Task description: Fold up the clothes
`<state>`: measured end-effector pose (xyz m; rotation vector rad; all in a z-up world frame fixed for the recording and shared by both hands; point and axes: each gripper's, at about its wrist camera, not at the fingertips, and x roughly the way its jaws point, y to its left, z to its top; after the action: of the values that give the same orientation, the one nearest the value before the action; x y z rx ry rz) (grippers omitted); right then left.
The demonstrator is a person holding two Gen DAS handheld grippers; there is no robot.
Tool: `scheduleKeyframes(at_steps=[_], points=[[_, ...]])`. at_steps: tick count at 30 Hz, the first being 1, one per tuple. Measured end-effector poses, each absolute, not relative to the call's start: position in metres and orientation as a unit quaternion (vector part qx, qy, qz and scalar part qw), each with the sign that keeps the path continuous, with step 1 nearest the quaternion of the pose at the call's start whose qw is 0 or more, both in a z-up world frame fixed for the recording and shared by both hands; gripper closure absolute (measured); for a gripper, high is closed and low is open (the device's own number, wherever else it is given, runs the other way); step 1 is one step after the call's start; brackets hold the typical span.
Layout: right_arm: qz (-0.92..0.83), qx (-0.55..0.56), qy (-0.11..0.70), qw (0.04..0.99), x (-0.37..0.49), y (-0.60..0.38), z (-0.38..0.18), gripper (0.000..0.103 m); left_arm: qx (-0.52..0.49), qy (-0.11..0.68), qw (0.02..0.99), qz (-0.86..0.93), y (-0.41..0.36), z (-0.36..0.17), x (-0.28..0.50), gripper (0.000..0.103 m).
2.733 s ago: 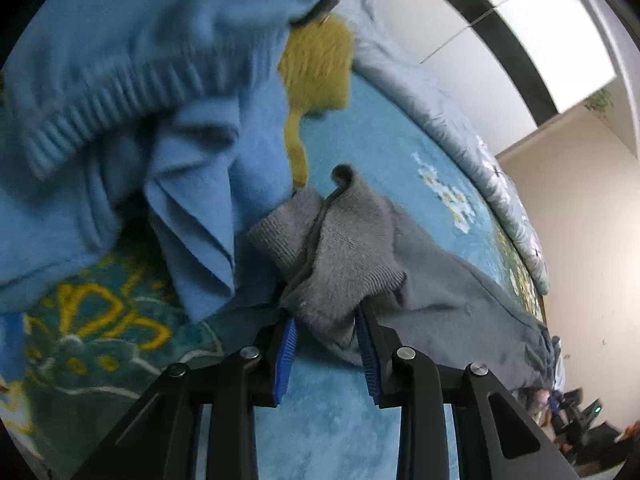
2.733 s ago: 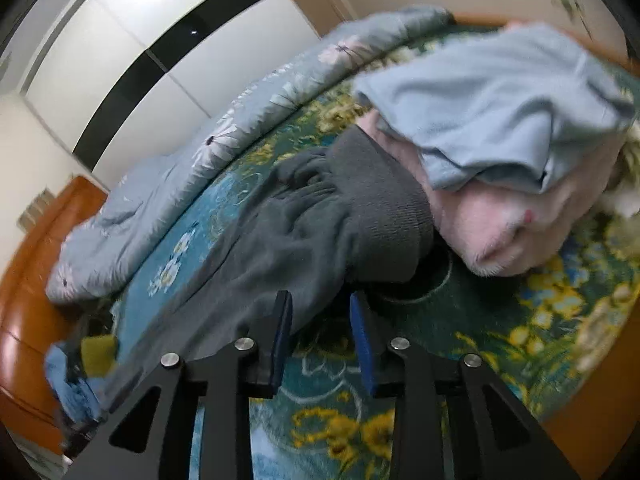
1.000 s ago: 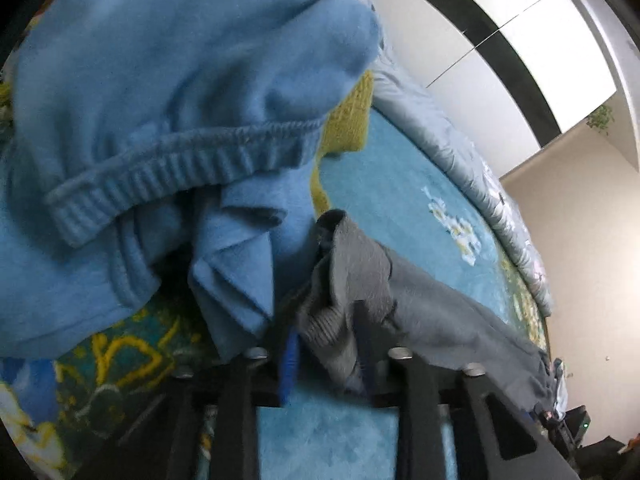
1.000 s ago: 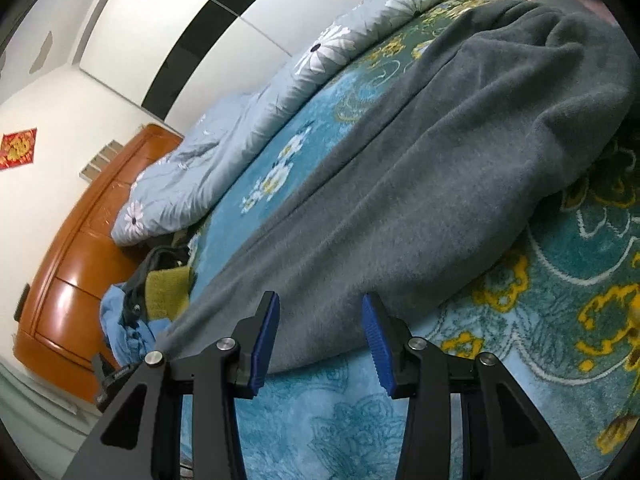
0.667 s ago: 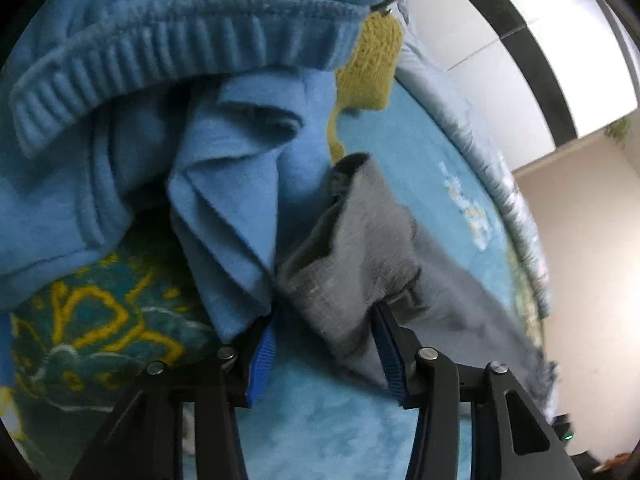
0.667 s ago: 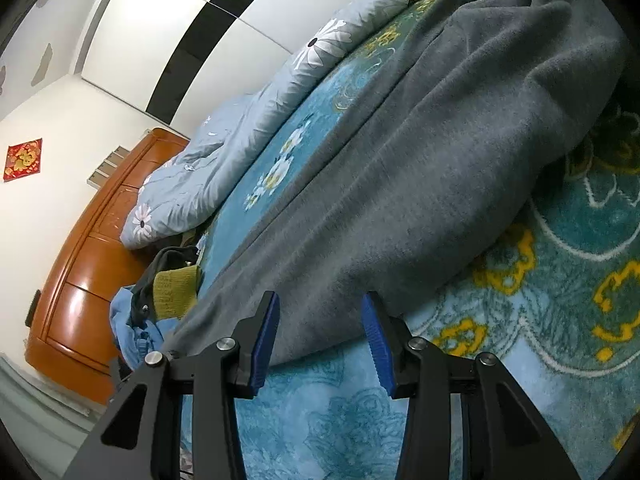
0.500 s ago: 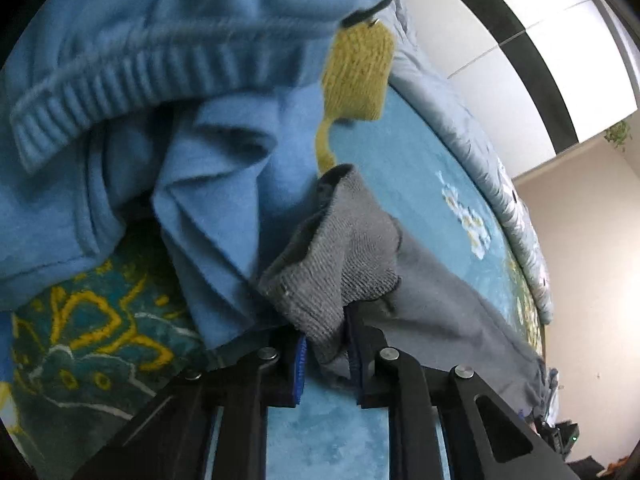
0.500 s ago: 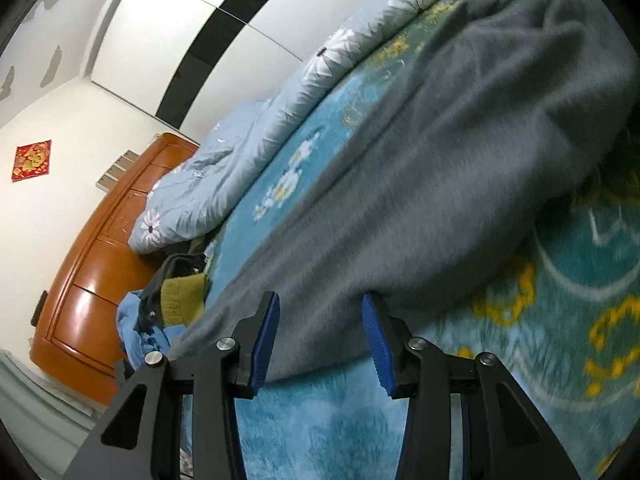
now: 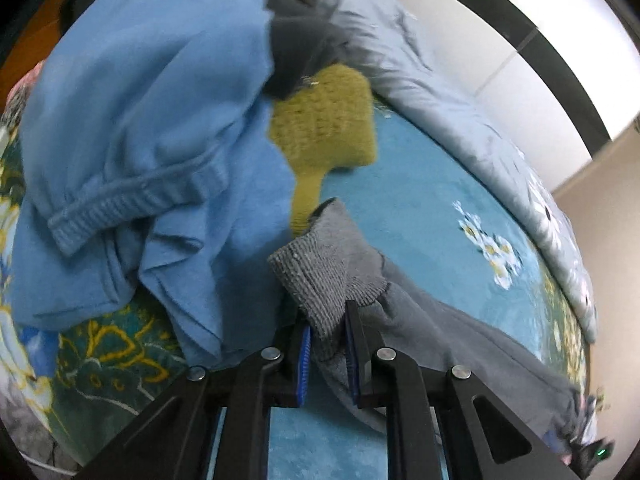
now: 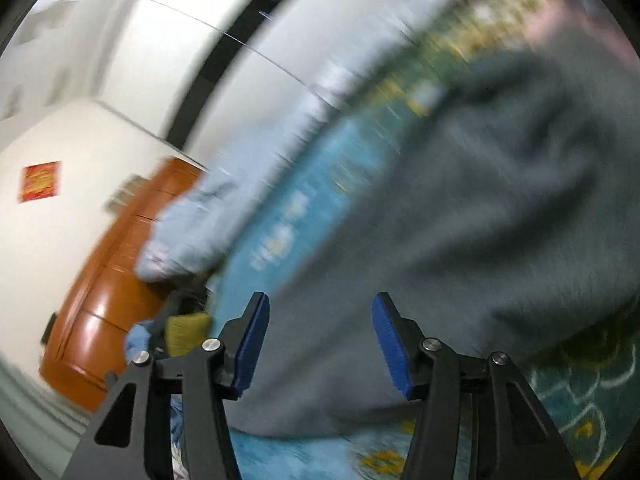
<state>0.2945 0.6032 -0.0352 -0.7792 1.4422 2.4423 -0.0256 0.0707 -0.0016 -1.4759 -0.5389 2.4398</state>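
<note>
Grey trousers lie stretched along the teal floral bedspread [image 9: 432,216]. In the left wrist view my left gripper [image 9: 327,354] is shut on the trousers' ribbed grey cuff [image 9: 320,272], which stands up between the blue pads. The grey leg [image 9: 472,352] runs away to the right. In the right wrist view, which is motion-blurred, my right gripper [image 10: 318,340] is open and empty, low over the broad grey trouser fabric [image 10: 480,208].
A heap of blue knitwear [image 9: 140,128] lies left of the cuff, with a mustard knit piece [image 9: 328,128] behind it. A pale floral quilt [image 9: 460,112] lines the far side of the bed. An orange wooden cabinet [image 10: 104,300] stands beyond the bed.
My left gripper opened, then shut again on the ribbed cuff and holds it raised. My right gripper stays open and is sweeping fast over the grey fabric, blurring its view.
</note>
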Motion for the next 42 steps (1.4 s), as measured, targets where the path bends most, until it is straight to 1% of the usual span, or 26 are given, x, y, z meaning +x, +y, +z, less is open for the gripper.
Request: scheduleKeyframes(at_steps=[1,2,3,5,7,8,9,10,13,16,21,25,27,31,33,34,35,37,39,40,41,42], points=[[0.817,-0.271,0.497,0.107,0.298,0.605,-0.041,0.048,-0.505,-0.189,0.116,0.834,0.069,-0.001,-0.026,0.087],[0.809,-0.276,0.507,0.113,0.302,0.608,-0.047,0.053,-0.503,-0.191,0.113,0.836,0.068,0.0,-0.026,0.087],[0.8,-0.282,0.516,0.12,0.305,0.61,-0.052,0.062,-0.5,-0.191,0.11,0.837,0.068,0.002,-0.025,0.087],[0.799,-0.293,0.507,0.136,0.309,0.61,-0.05,0.065,-0.496,-0.178,0.1,0.844,0.076,0.01,-0.023,0.087],[0.808,-0.293,0.49,0.145,0.311,0.606,-0.041,0.065,-0.48,-0.142,0.101,0.86,0.093,0.027,-0.014,0.087],[0.815,-0.288,0.479,0.149,0.312,0.603,-0.035,0.062,-0.464,-0.12,0.112,0.87,0.107,0.038,-0.007,0.087],[0.823,-0.284,0.469,0.152,0.313,0.601,-0.029,0.056,-0.447,-0.097,0.129,0.88,0.124,0.051,0.002,0.087],[0.829,-0.279,0.458,0.156,0.314,0.598,-0.023,0.055,-0.428,-0.073,0.146,0.889,0.141,0.064,0.011,0.087],[0.836,-0.25,0.464,0.15,0.32,0.601,-0.016,0.055,-0.37,0.001,0.208,0.905,0.202,0.098,0.045,0.087],[0.834,-0.243,0.468,0.162,0.322,0.605,-0.015,0.055,-0.325,0.067,0.28,0.901,0.274,0.117,0.082,0.087],[0.829,-0.241,0.479,0.161,0.322,0.608,-0.02,0.055,-0.296,0.153,0.4,0.854,0.379,0.11,0.15,0.087],[0.828,-0.238,0.481,0.166,0.33,0.608,-0.021,0.055,-0.316,0.197,0.434,0.82,0.418,0.083,0.175,0.088],[0.828,-0.234,0.481,0.167,0.334,0.609,-0.02,0.055,-0.325,0.204,0.429,0.818,0.419,0.078,0.174,0.088],[0.826,-0.23,0.487,0.168,0.338,0.611,-0.021,0.055,-0.332,0.223,0.364,0.841,0.394,0.074,0.142,0.087],[0.823,-0.231,0.491,0.166,0.337,0.611,-0.023,0.055,-0.343,0.246,0.332,0.844,0.385,0.059,0.123,0.085],[0.823,-0.231,0.492,0.165,0.335,0.611,-0.024,0.055,-0.35,0.26,0.317,0.842,0.381,0.05,0.113,0.081],[0.823,-0.232,0.492,0.163,0.334,0.611,-0.024,0.055,-0.36,0.272,0.302,0.839,0.376,0.039,0.103,0.075],[0.825,-0.234,0.49,0.156,0.328,0.608,-0.024,0.055,-0.387,0.285,0.29,0.828,0.37,0.02,0.089,0.066],[0.826,-0.237,0.489,0.152,0.323,0.606,-0.024,0.055,-0.389,0.288,0.287,0.827,0.371,0.009,0.085,0.06],[0.825,-0.239,0.489,0.151,0.321,0.606,-0.025,0.055,-0.387,0.289,0.285,0.828,0.373,0.004,0.083,0.053],[0.825,-0.24,0.489,0.15,0.319,0.605,-0.026,0.055,-0.386,0.291,0.282,0.828,0.375,-0.001,0.08,0.049],[0.824,-0.242,0.49,0.15,0.318,0.605,-0.027,0.055,-0.385,0.294,0.278,0.829,0.377,-0.006,0.077,0.048]])
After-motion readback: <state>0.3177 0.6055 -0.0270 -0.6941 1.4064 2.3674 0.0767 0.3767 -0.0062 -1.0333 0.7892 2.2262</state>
